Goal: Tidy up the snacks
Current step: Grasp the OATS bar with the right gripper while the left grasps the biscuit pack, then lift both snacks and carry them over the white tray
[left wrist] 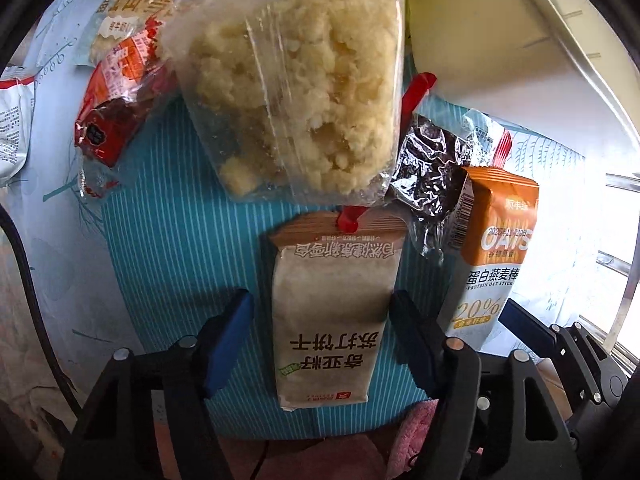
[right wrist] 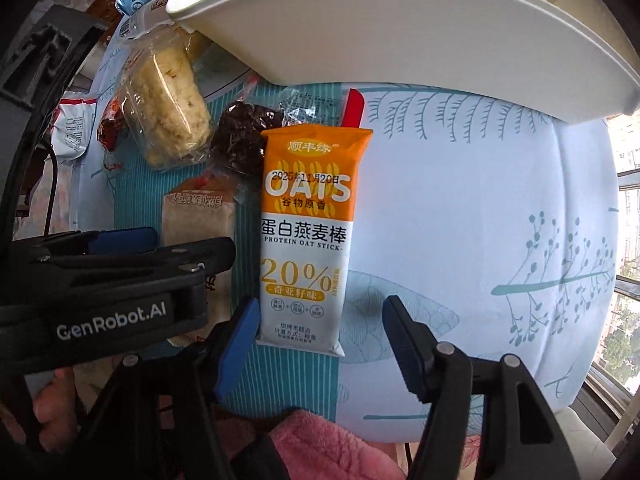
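Observation:
A beige soda cracker pack [left wrist: 328, 320] lies lengthwise on the teal striped tablecloth [left wrist: 172, 248]. My left gripper [left wrist: 322, 340] points down over it, jaws open, one blue pad on each side of the pack with a small gap. An orange and white oat stick pack [right wrist: 306, 240] lies to the right of the cracker pack [right wrist: 196, 220]. My right gripper [right wrist: 320, 344] straddles its near end, open. Its left pad is close to the pack's edge and its right pad stands well clear. The oat stick pack [left wrist: 492, 256] also shows in the left wrist view.
A clear bag of yellow crumbly snack [left wrist: 296, 92], a dark crinkled packet [left wrist: 432, 184] and a red packet [left wrist: 116, 112] lie beyond the two packs. A white tray [right wrist: 400, 32] stands at the back right. A pink fluffy sleeve [right wrist: 320, 448] is at the near edge.

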Demonstrator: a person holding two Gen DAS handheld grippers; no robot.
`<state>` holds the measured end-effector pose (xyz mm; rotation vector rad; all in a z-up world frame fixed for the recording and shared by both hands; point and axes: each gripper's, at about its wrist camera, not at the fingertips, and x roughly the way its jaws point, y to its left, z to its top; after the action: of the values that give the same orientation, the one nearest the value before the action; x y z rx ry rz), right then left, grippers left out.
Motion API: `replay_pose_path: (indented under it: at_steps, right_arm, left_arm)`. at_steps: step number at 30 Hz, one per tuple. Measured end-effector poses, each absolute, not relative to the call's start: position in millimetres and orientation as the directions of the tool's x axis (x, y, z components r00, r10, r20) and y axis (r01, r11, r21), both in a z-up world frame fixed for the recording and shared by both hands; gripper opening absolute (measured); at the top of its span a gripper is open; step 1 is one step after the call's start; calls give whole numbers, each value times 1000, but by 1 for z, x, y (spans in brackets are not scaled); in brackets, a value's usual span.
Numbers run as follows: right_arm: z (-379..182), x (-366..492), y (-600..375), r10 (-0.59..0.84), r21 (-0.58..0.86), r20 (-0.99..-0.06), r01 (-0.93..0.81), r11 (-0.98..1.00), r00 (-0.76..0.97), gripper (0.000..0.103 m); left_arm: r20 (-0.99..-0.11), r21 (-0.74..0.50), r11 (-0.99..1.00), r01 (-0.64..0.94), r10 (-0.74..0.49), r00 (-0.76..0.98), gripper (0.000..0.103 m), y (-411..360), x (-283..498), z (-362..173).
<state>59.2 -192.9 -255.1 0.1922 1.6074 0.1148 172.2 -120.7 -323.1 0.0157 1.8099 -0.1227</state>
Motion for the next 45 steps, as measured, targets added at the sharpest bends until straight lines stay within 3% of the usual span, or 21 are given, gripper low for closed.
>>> replay_pose_path:
  at_steps: [3, 5, 9, 25, 39, 45]
  right_arm:
    - [-257, 62, -195, 199, 197, -979, 51, 979, -43, 60]
    - [-257, 63, -197, 184, 182, -982, 44, 982, -38, 56]
    - [-256, 66, -196, 147, 145, -989, 56, 988, -26, 43]
    - [-235, 36, -196, 96, 101, -995, 156, 983, 38, 42]
    - [-175, -16, -139, 24, 80, -957, 182, 980, 290, 42]
    - [-145, -35, -127, -20, 56, -913, 174, 983, 408, 42]
  left_arm:
    - [-969, -60, 994, 87, -37, -242, 64, -121, 174, -328]
    - [-970, -39, 996, 86, -17, -241, 55, -124, 176, -327]
    - [-971, -51, 997, 66, -34, -239, 53, -121, 182, -324]
    - [-981, -62, 996, 67, -48, -189, 52, -73, 150, -304]
    - [-973, -113, 975, 190, -147, 176, 52, -27, 106, -189]
    - [-957, -124, 962, 245, -181, 226, 52, -29, 100, -147]
